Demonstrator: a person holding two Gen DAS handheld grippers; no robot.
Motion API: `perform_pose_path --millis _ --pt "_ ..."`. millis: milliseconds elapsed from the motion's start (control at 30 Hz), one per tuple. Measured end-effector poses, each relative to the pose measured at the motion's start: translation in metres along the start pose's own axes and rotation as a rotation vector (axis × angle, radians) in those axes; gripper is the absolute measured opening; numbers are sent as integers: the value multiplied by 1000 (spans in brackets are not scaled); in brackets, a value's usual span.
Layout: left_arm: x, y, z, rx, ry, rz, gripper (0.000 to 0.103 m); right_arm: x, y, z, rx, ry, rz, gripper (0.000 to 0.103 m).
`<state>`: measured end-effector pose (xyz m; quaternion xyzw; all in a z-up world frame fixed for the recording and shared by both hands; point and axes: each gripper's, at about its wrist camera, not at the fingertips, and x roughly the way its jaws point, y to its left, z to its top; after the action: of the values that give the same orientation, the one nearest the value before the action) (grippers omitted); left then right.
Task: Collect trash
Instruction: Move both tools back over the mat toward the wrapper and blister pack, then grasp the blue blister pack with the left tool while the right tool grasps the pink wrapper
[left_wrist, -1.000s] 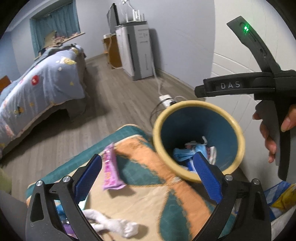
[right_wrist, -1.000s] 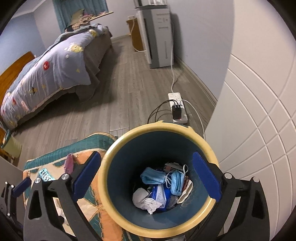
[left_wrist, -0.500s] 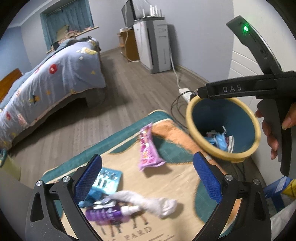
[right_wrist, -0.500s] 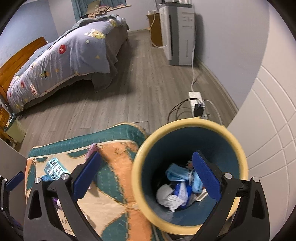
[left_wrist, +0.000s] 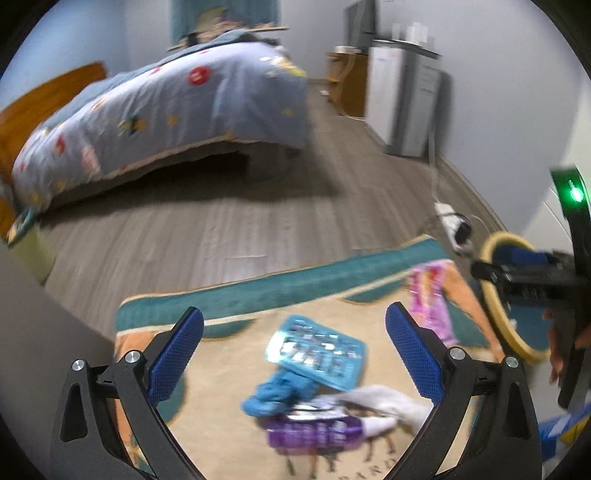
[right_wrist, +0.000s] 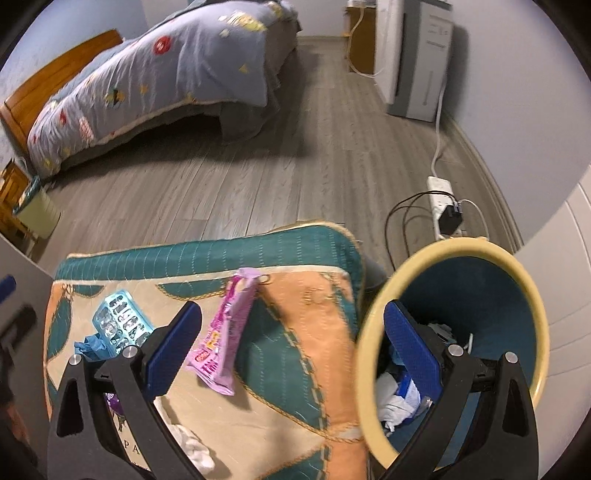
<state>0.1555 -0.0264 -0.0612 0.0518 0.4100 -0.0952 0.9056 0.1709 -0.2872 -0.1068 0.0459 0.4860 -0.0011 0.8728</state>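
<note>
Trash lies on a patterned rug (left_wrist: 229, 373): a teal blister pack (left_wrist: 317, 350), a crumpled blue wad (left_wrist: 277, 397), a purple bottle (left_wrist: 314, 432), a white crumpled tissue (left_wrist: 388, 402) and a pink wrapper (left_wrist: 430, 299). My left gripper (left_wrist: 293, 354) is open and empty above the blister pack. My right gripper (right_wrist: 291, 347) is open and empty, over the rug beside the pink wrapper (right_wrist: 225, 332). The yellow-rimmed blue bin (right_wrist: 517, 288) with trash inside stands at the right, also showing in the left wrist view (left_wrist: 495, 254).
A bed with a blue quilt (right_wrist: 159, 70) stands beyond the wooden floor. A power strip with cables (right_wrist: 443, 206) lies by the wall behind the bin. A grey cabinet (right_wrist: 417, 55) stands at the far wall. A white curved wall (right_wrist: 561, 258) is at the right.
Both grippers have swung left, away from the bin. The left one now hovers over the blister pack and bottle; the right one has left the bin's opening and is over the rug.
</note>
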Motion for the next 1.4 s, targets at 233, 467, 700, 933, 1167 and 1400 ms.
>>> perform_pose_path --millis 233,467,700,933,1167,1400 --pt "22 28 -2 -70 52 7 98 25 18 2 -61 49 -10 97" --pt "49 28 -9 -103 132 -32 98 44 25 1 -95 93 -9 97" --pt "79 18 -20 -90 222 -24 98 60 23 -2 -97 143 10 97" --pt "102 8 -29 -86 294 -32 98 69 29 -5 -134 177 22 95" --pt "125 4 -38 -157 397 -54 96 79 33 -5 -158 226 91 72" --pt "134 -2 -35 -173 416 -73 86 81 49 -11 -224 262 111 42"
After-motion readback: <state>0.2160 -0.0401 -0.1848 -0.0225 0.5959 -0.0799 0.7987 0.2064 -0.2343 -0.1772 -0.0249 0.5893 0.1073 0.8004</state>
